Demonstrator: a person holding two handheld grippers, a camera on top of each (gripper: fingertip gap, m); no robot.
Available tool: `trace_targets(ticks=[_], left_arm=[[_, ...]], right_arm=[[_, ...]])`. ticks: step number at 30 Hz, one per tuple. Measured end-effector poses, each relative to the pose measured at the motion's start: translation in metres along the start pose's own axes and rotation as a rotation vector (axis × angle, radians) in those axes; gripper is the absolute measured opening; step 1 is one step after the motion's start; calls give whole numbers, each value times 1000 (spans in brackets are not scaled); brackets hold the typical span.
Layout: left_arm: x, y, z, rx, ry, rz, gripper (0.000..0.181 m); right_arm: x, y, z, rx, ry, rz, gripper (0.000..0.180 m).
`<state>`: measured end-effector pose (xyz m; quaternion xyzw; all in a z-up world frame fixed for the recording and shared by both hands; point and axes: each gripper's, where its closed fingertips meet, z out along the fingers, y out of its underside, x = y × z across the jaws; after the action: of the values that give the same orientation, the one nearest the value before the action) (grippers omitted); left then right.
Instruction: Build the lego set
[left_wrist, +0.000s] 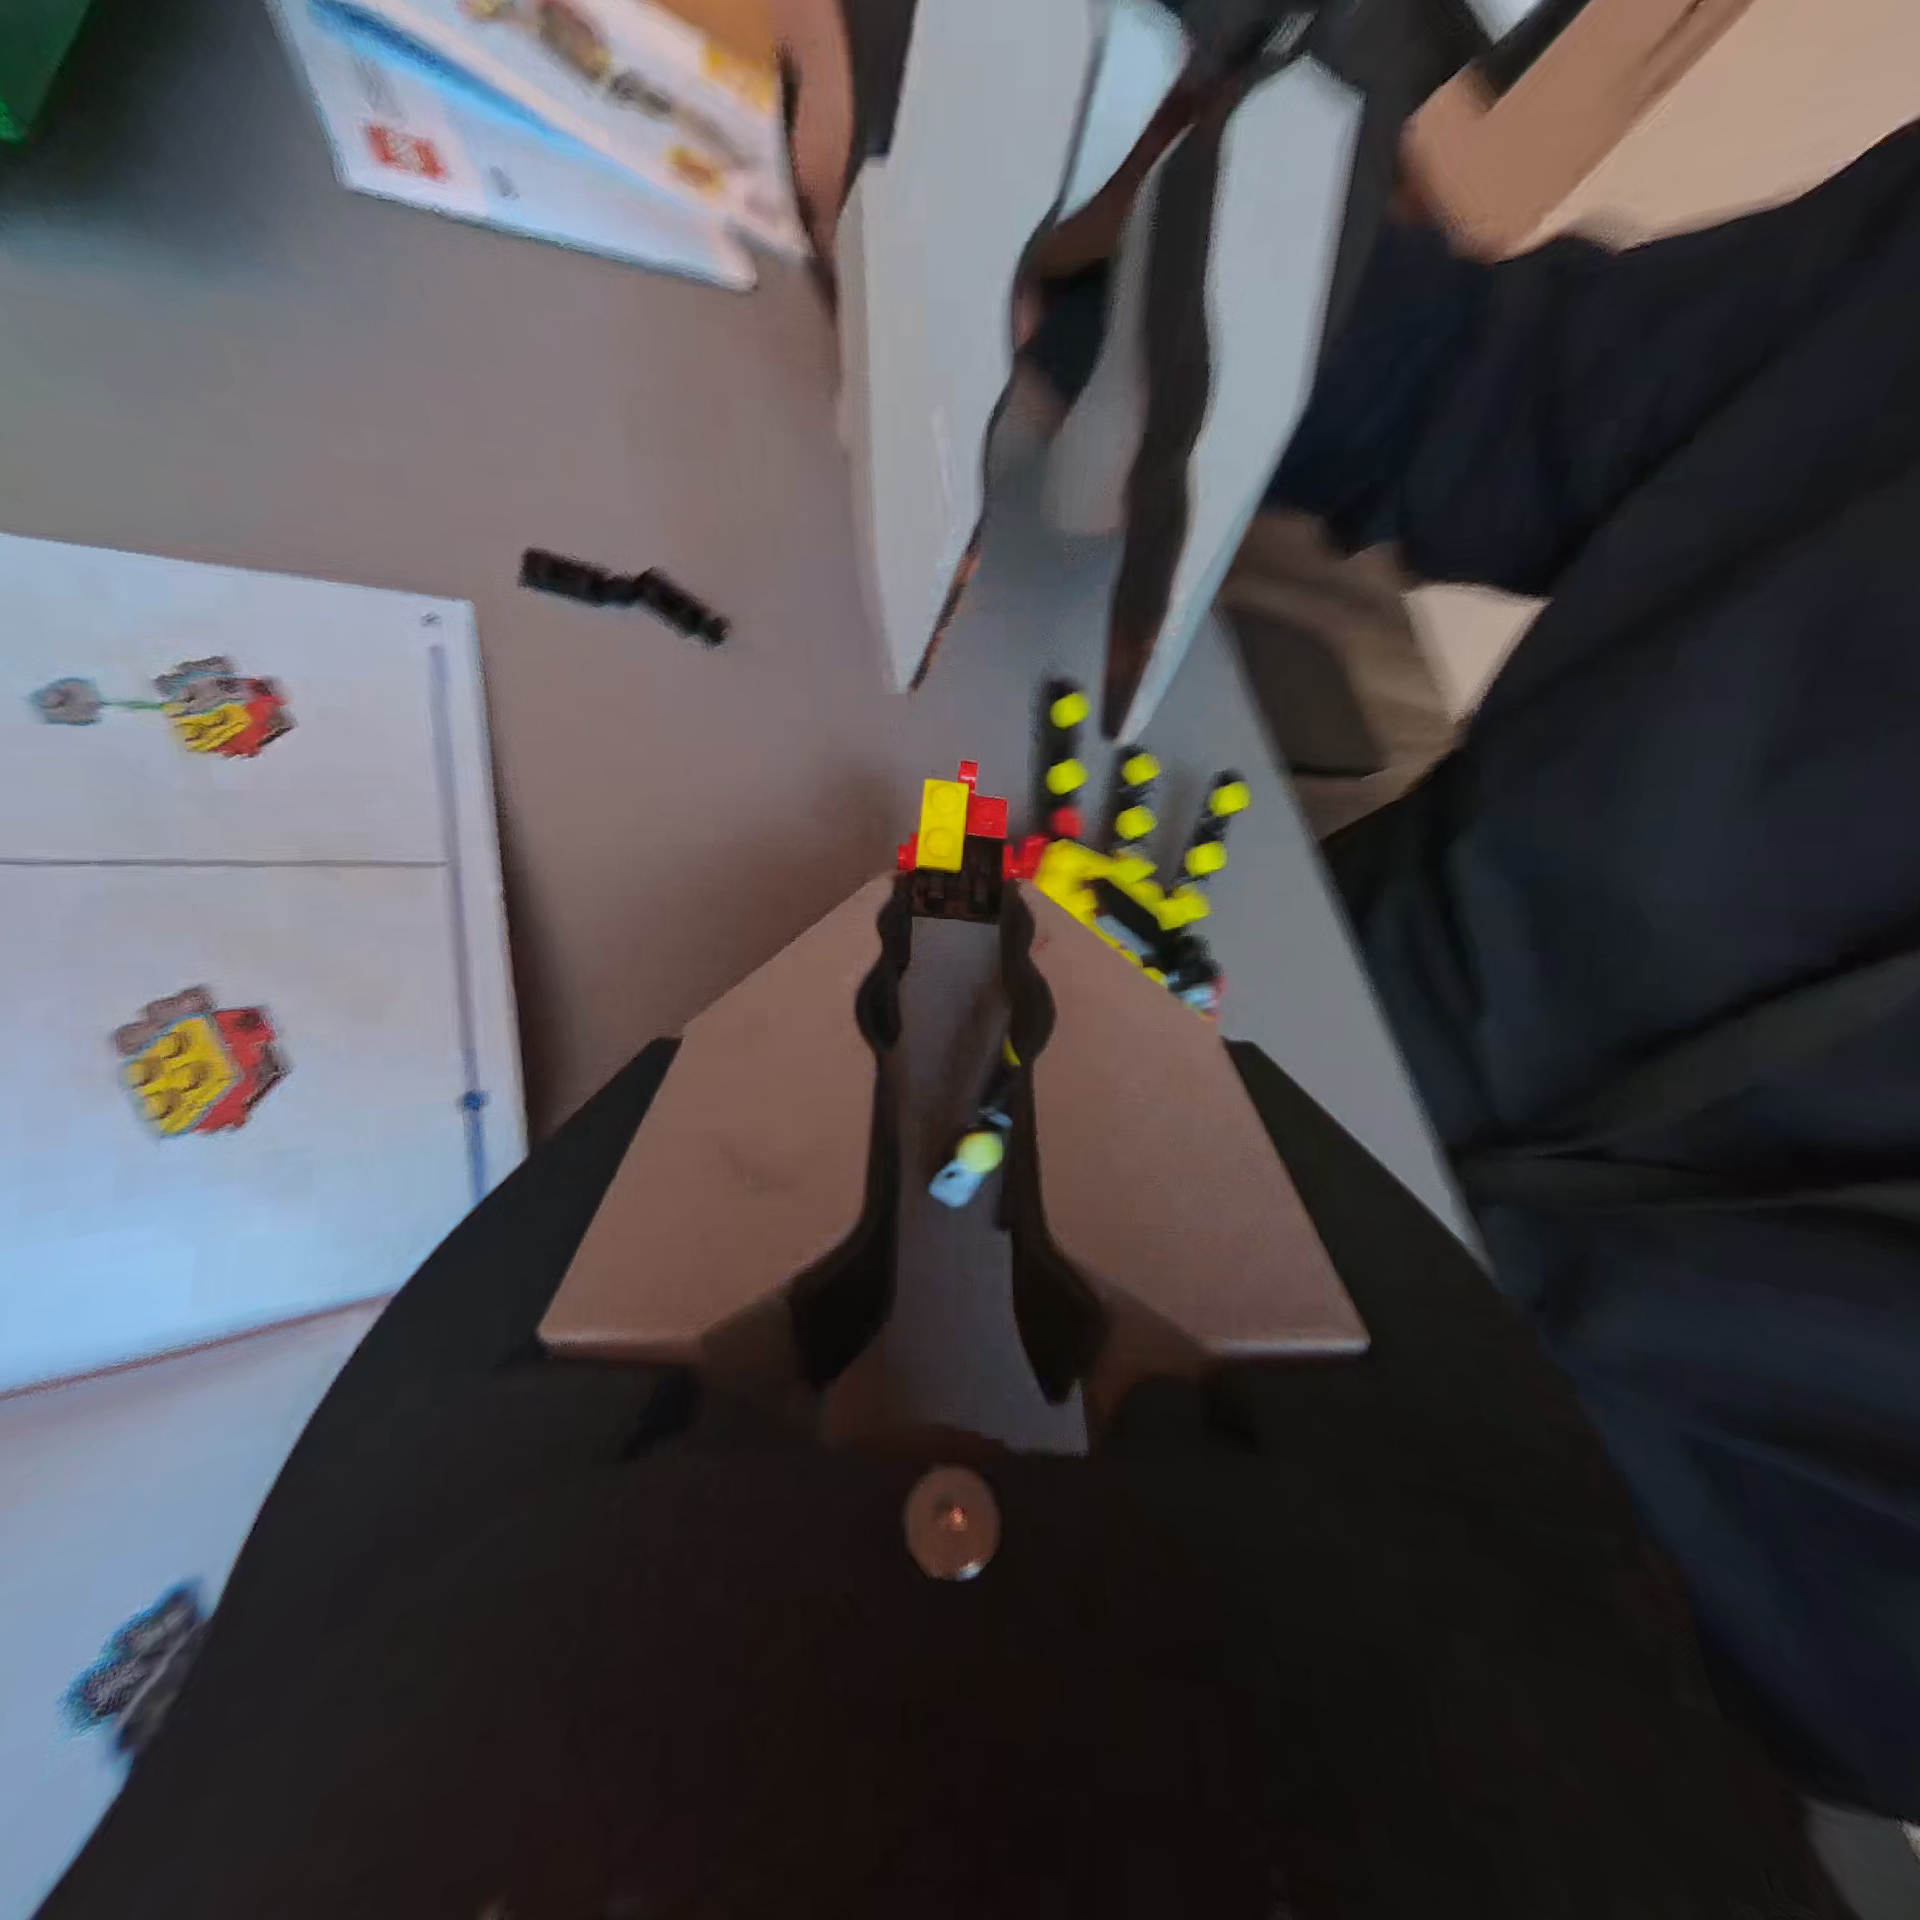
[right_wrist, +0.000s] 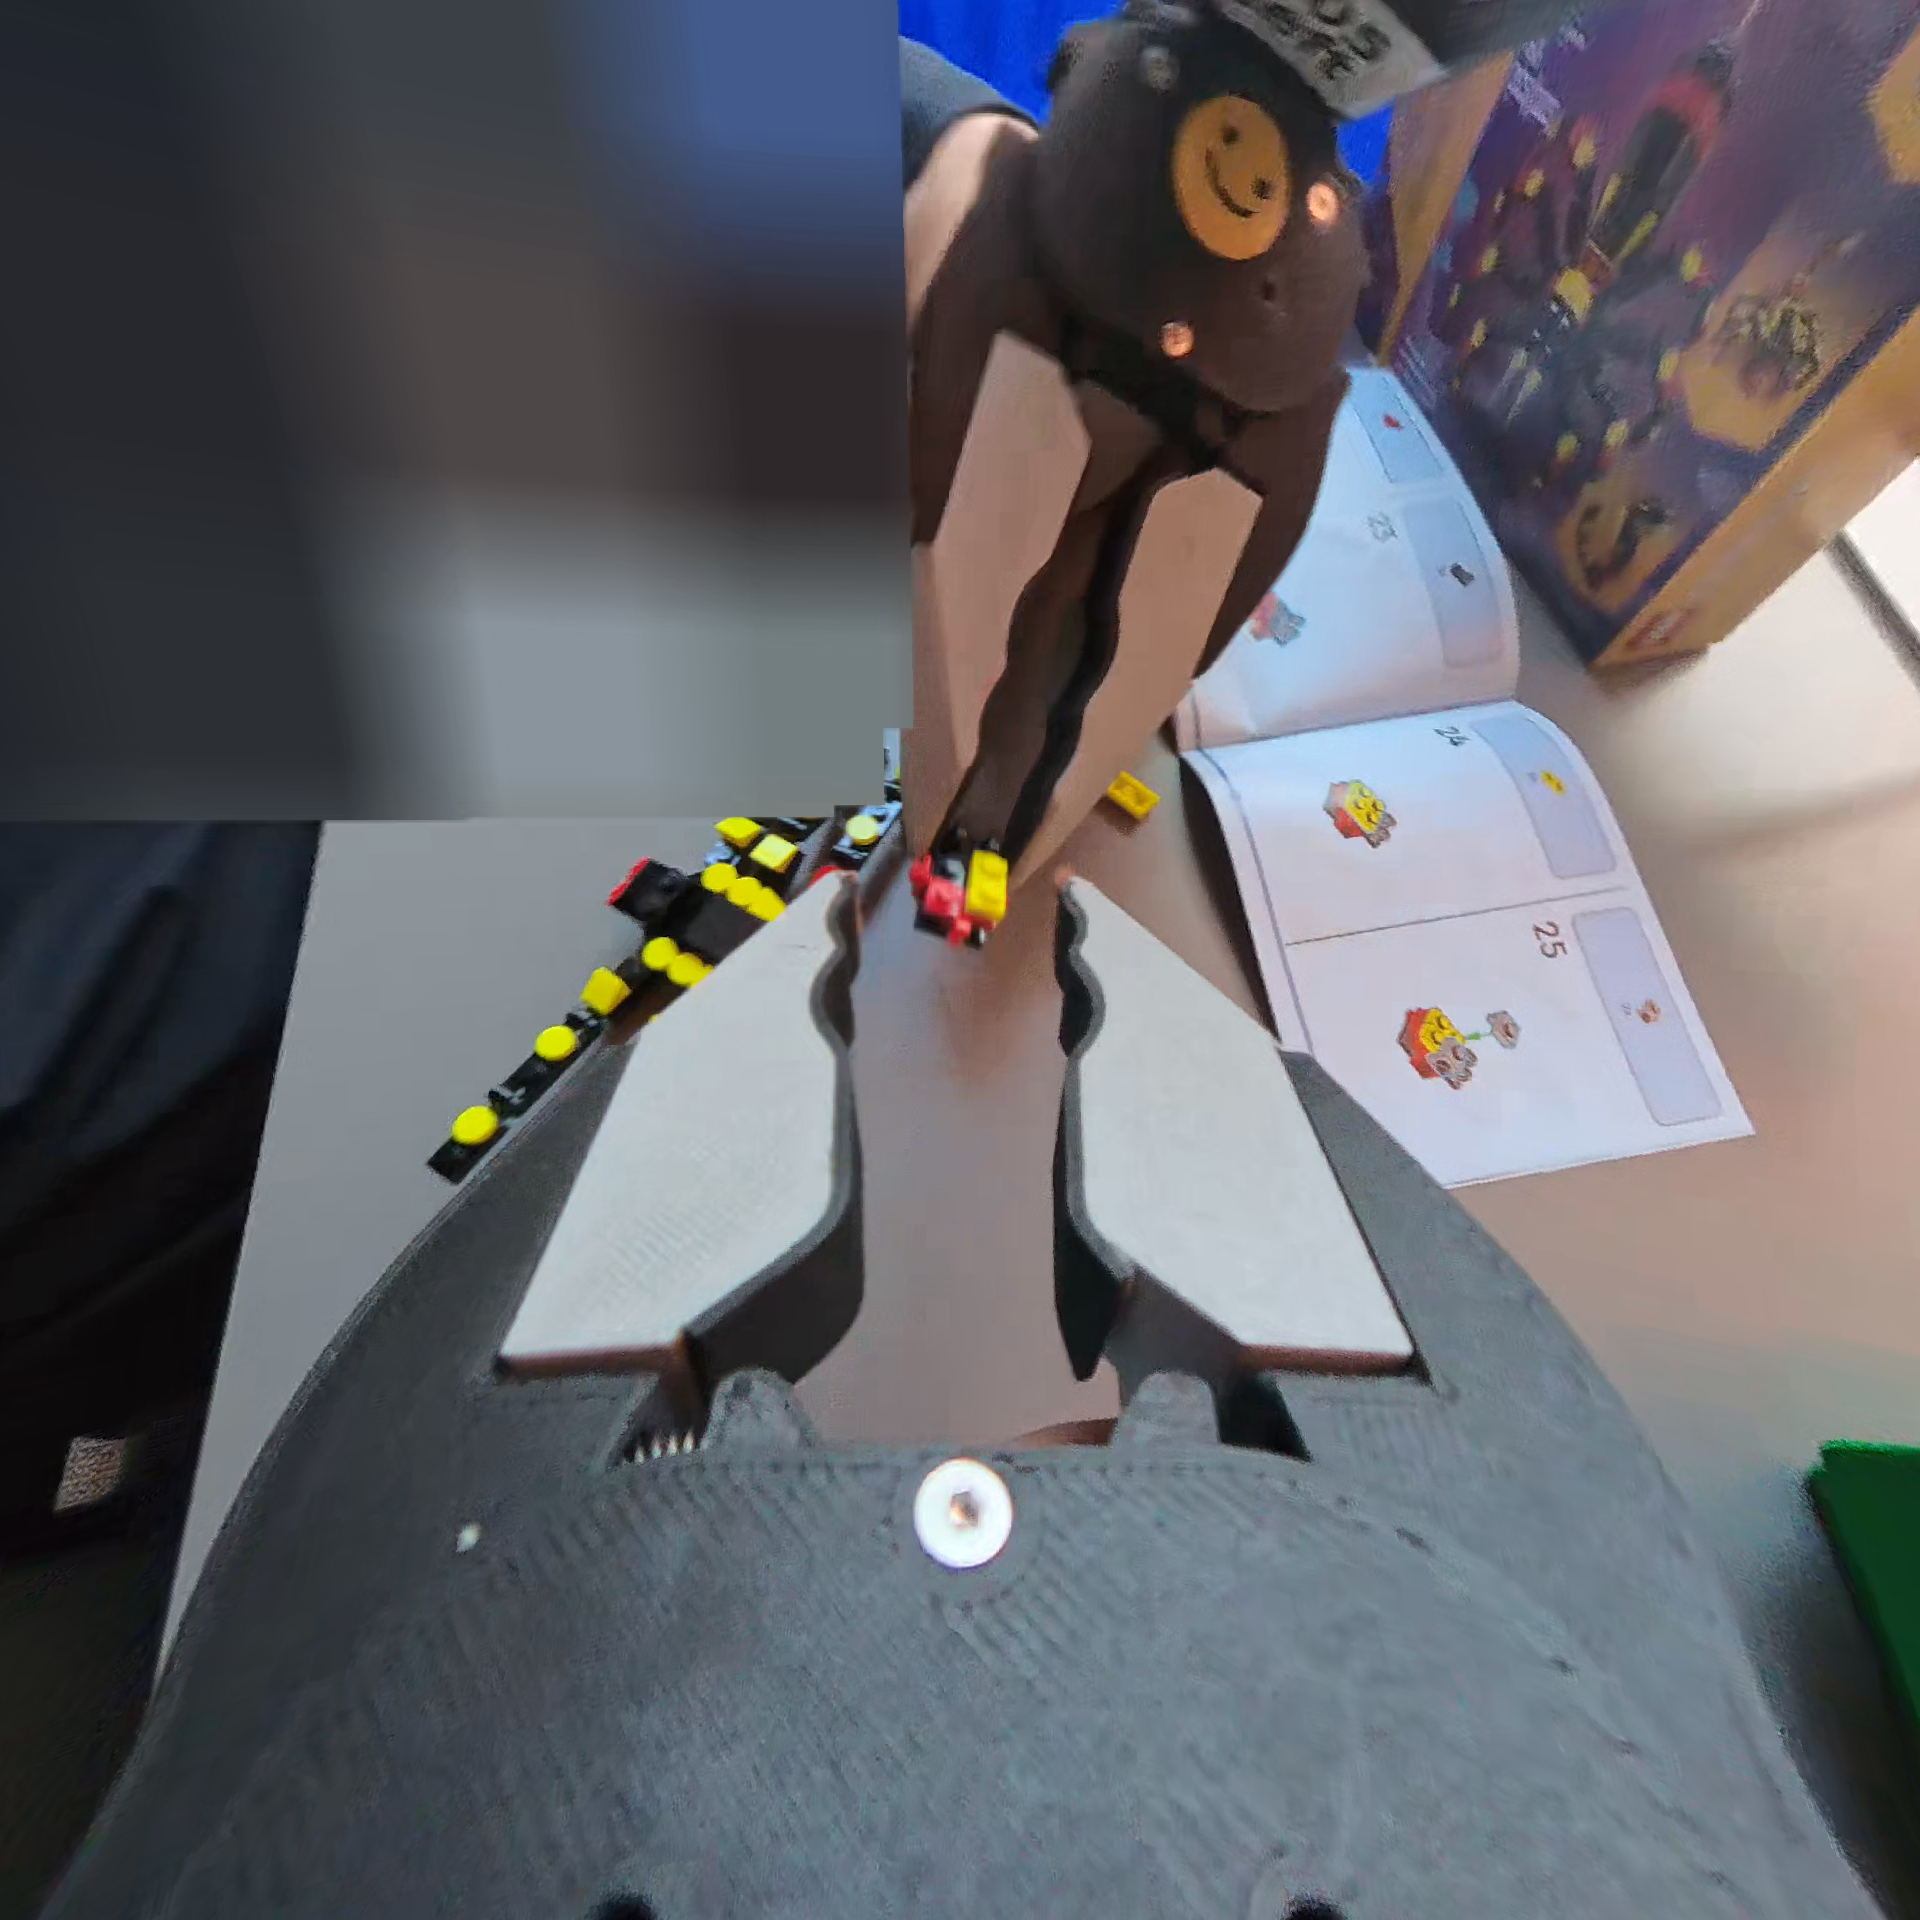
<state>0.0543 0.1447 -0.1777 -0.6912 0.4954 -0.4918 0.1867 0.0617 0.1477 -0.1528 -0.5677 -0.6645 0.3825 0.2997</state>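
My left gripper (left_wrist: 951, 902) is shut on a small red, yellow and black lego assembly (left_wrist: 956, 831) and holds it just above the grey table (left_wrist: 675, 416). In the right wrist view the left gripper (right_wrist: 971, 844) comes down from above with the assembly (right_wrist: 961, 899) in its tips. My right gripper (right_wrist: 958, 883) is open and empty, its fingertips either side of the assembly and just short of it. In the left wrist view the right gripper (left_wrist: 1013, 701) hangs open above the assembly. A larger black build with yellow studs (left_wrist: 1132, 862) lies just beside it.
An open instruction booklet (right_wrist: 1455, 935) lies flat beside the work spot. A purple and yellow set box (right_wrist: 1662, 312) stands behind it. A loose yellow plate (right_wrist: 1132, 795) and a black piece (left_wrist: 623, 597) lie on the table. The black and yellow build (right_wrist: 686, 935) is near the table edge by a person's dark clothing (left_wrist: 1662, 727).
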Motion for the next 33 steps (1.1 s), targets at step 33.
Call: trace_targets(ticks=[33], left_arm=[[131,-36,-47,417,759,351,13]], right_arm=[[-85,-105,-7,420,68,-588,15]])
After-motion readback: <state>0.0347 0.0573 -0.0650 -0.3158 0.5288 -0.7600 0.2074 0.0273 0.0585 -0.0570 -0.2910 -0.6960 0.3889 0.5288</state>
